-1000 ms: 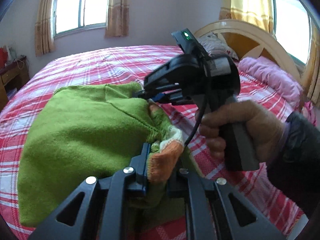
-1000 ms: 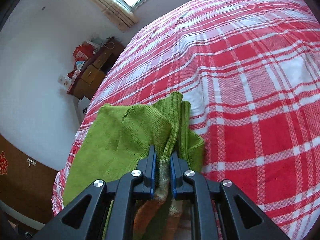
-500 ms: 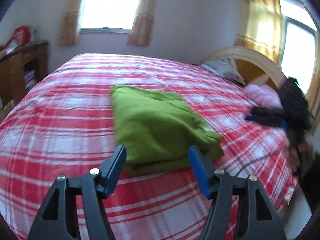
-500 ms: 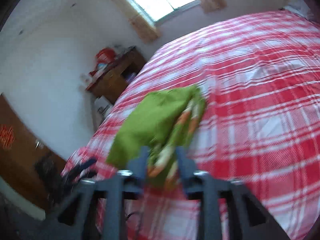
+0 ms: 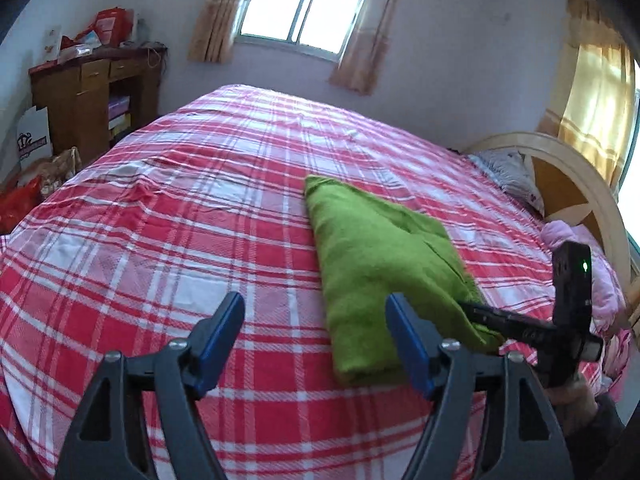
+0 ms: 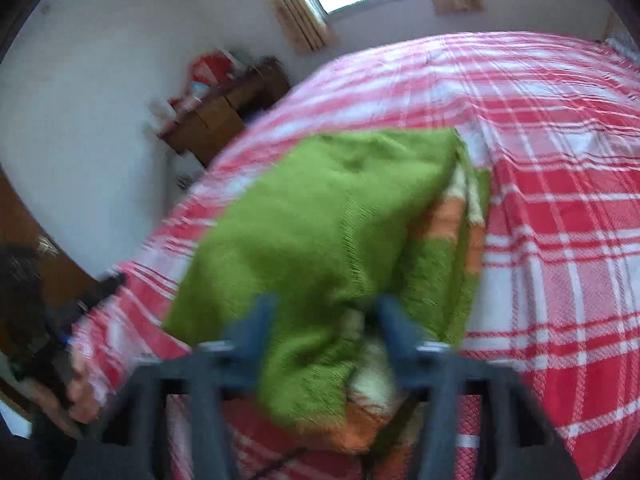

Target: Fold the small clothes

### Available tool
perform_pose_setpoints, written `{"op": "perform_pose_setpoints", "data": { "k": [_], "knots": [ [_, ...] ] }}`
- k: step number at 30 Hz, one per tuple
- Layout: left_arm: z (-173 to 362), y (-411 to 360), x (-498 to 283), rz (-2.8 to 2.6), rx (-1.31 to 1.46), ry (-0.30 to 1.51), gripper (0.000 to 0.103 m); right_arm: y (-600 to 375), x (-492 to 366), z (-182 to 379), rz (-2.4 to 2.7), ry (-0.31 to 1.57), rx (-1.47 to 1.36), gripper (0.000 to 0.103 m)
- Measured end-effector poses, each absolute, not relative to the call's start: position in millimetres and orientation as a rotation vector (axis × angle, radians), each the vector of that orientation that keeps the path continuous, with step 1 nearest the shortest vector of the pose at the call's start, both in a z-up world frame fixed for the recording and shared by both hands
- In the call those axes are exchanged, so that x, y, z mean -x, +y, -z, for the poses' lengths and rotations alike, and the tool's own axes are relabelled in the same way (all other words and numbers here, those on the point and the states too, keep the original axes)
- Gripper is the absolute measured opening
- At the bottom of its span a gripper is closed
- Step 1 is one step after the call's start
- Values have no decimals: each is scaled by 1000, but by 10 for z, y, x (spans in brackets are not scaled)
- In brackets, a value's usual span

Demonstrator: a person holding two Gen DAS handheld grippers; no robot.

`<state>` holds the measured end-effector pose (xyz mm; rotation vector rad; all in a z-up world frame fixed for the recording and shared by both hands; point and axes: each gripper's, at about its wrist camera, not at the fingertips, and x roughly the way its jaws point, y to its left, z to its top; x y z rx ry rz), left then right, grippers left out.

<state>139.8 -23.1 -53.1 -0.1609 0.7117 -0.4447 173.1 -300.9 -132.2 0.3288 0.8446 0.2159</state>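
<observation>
A green knitted garment (image 5: 376,264) lies folded on the red plaid bed (image 5: 160,240). Its orange and white trim (image 6: 452,216) shows along the right side in the right wrist view. My left gripper (image 5: 316,332) hangs short of the garment's near left corner; its jaws are opening and hold nothing. My right gripper (image 6: 324,316) is blurred. Its jaws are closing, still well apart, with the garment's folded near end (image 6: 320,240) between them. From the left wrist view, the right gripper (image 5: 470,308) reaches the garment's near right edge.
A wooden desk (image 5: 92,96) with clutter stands left of the bed, with bags (image 5: 36,184) on the floor beside it. A curved headboard (image 5: 572,184), a grey pillow (image 5: 508,172) and pink bedding (image 5: 576,248) lie at the right. The person's hand (image 6: 76,384) shows at lower left.
Both grippers let go of the garment's trimmed edge, and it now lies folded on the bed. The left gripper drew back and to the left. The right backed away, then came close again.
</observation>
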Motion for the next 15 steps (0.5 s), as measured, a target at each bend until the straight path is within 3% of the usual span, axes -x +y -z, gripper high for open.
{"op": "perform_pose_setpoints", "data": {
  "k": [4,15],
  "knots": [
    [568,-323,-1505,463,129,718,75,-3036,-1573,1361,-251,861,-358,10],
    [593,-650,-1783,483,105,731,75,-3242,-1176,1290,-129,809,-345,8]
  ]
}}
